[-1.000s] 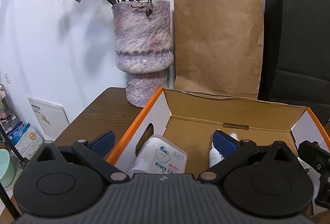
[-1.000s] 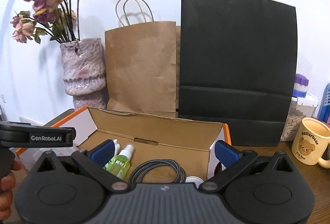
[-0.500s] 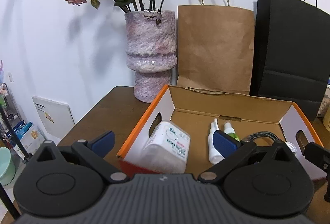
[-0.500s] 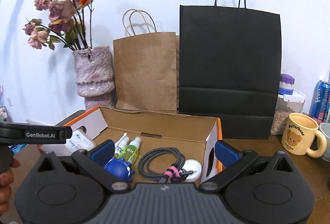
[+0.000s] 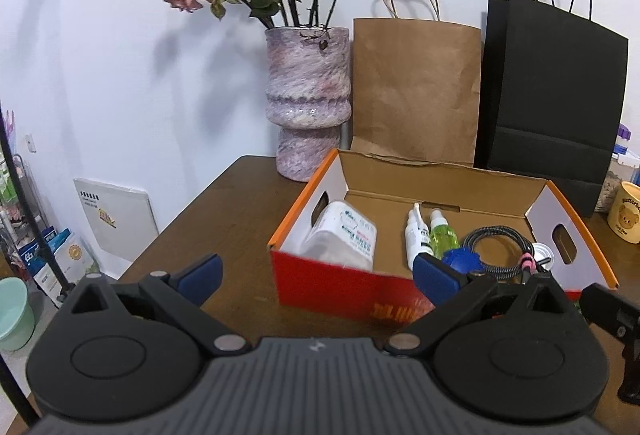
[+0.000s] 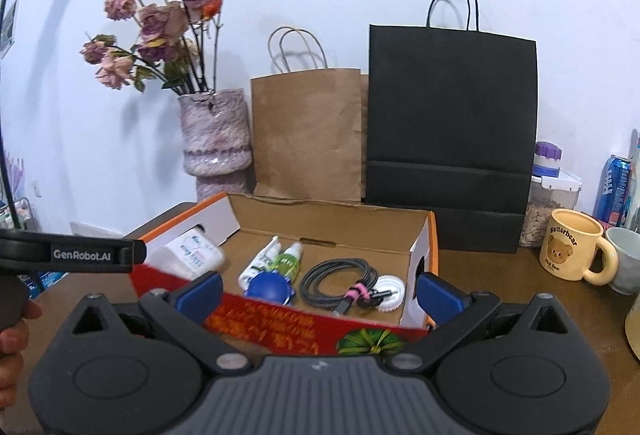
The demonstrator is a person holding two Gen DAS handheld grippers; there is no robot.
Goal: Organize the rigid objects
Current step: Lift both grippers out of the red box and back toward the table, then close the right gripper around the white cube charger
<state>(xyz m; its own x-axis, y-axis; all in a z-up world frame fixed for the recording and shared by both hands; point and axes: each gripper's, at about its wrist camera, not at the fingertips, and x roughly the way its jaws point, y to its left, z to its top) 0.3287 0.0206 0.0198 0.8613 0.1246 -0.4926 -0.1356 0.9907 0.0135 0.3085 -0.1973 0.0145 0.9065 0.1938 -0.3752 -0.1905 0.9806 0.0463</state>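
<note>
- Here we hold both claws, left (image 5: 316, 273) and right (image 6: 318, 291), spread apart and empty, short of the box (image 6: 320, 327) on the bench (image 5: 224, 211), likely to survey it.
- The pack (image 5: 344, 241), two sprays (image 6: 276, 261), blue knob (image 6: 269, 289), cable (image 6: 340, 281) and white cap (image 6: 390, 293) lie side by side in the box, seemingly sorted.
- We read "GenRobot.AI" on the left claw's body, "Butterbear" on the mug (image 6: 570, 249); the box's print is illegible.

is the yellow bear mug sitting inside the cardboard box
No, the yellow bear mug stands on the table, outside the cardboard box to its right.
</note>
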